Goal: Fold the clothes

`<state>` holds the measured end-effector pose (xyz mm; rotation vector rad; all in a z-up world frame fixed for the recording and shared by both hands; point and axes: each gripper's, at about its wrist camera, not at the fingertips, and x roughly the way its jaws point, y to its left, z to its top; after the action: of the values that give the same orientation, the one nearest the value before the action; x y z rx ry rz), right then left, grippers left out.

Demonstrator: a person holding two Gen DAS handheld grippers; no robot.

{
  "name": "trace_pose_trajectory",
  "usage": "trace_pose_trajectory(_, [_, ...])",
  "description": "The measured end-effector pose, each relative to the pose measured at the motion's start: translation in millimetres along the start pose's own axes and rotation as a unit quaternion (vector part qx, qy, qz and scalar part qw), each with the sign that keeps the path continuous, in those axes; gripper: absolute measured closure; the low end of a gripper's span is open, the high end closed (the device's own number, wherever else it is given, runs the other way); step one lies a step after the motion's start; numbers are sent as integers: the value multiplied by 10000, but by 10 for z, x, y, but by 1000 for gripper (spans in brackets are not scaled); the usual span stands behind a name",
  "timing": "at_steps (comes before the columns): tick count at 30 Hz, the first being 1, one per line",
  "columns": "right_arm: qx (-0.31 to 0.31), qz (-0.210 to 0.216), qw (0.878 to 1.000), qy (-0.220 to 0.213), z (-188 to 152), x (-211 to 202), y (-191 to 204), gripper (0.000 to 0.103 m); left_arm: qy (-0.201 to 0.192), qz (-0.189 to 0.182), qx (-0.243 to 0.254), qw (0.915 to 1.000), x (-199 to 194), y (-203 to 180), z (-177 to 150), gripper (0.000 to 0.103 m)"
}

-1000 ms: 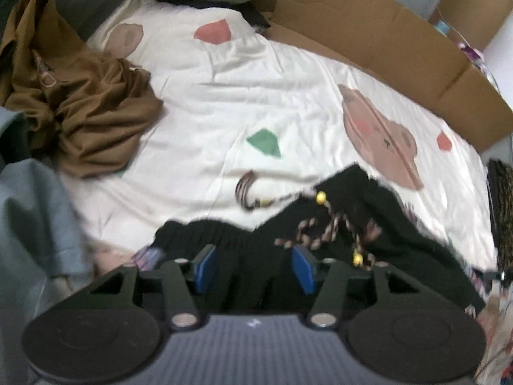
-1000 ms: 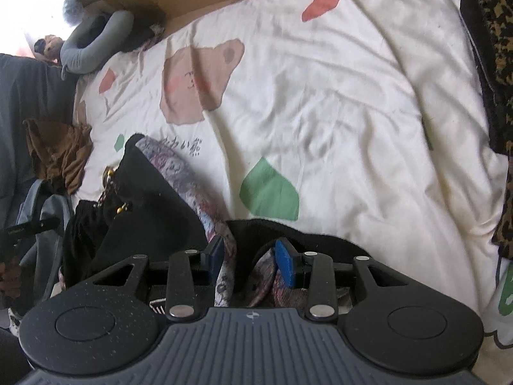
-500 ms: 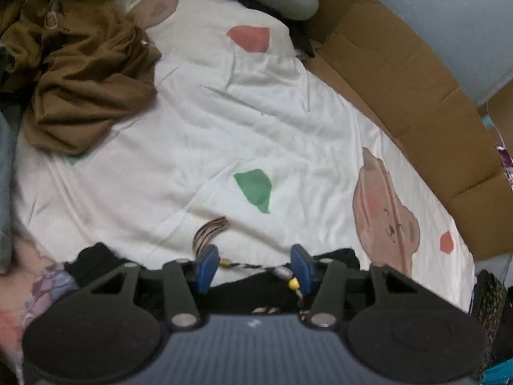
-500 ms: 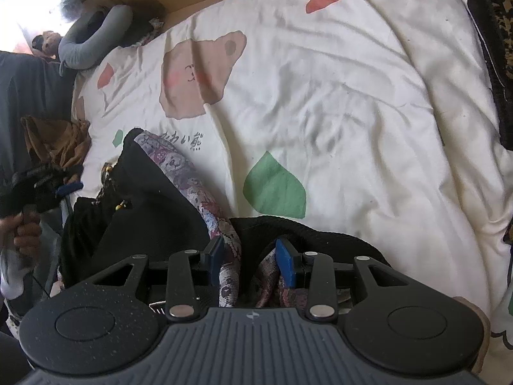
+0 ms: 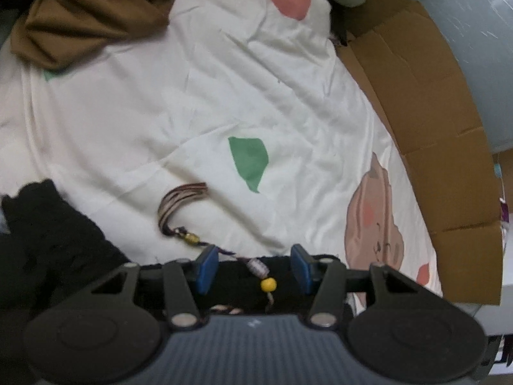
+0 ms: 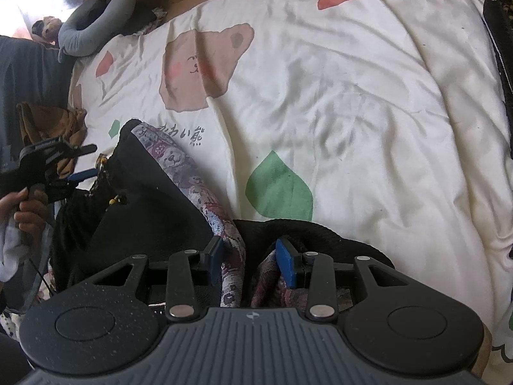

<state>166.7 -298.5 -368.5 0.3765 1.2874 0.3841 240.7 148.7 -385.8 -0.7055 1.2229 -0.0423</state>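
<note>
A black garment (image 6: 154, 205) with a purple patterned lining (image 6: 192, 179) lies on the cream bedsheet (image 6: 352, 96). In the left wrist view its black fabric (image 5: 54, 234) sits at lower left, and a beaded drawstring with a tassel (image 5: 179, 202) trails onto the sheet. My left gripper (image 5: 253, 268) is open over the garment's black edge and the cord. It also shows in the right wrist view (image 6: 77, 163). My right gripper (image 6: 250, 258) is open, its pads on either side of a fold of patterned lining, not pressing it.
A crumpled brown garment (image 5: 89, 12) lies at the far left of the bed. A grey neck pillow (image 6: 93, 25) and cardboard sheets (image 5: 433, 112) line the far edge. A leopard-print cloth (image 6: 503, 32) lies at the right edge.
My left gripper has moved forward and turned over the garment, so less black fabric shows in its view. My right gripper has held its place astride the lining.
</note>
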Motion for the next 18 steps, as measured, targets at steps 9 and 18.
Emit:
trace_pose_trajectory(9, [131,6,9999,6,20,49,23,58,83,301,-136,9994,214,9,18,59])
trace_pose_trajectory(18, [109,181,9996,-190,73,89,148,58,-87,593,-132,9981,258,48,24,90])
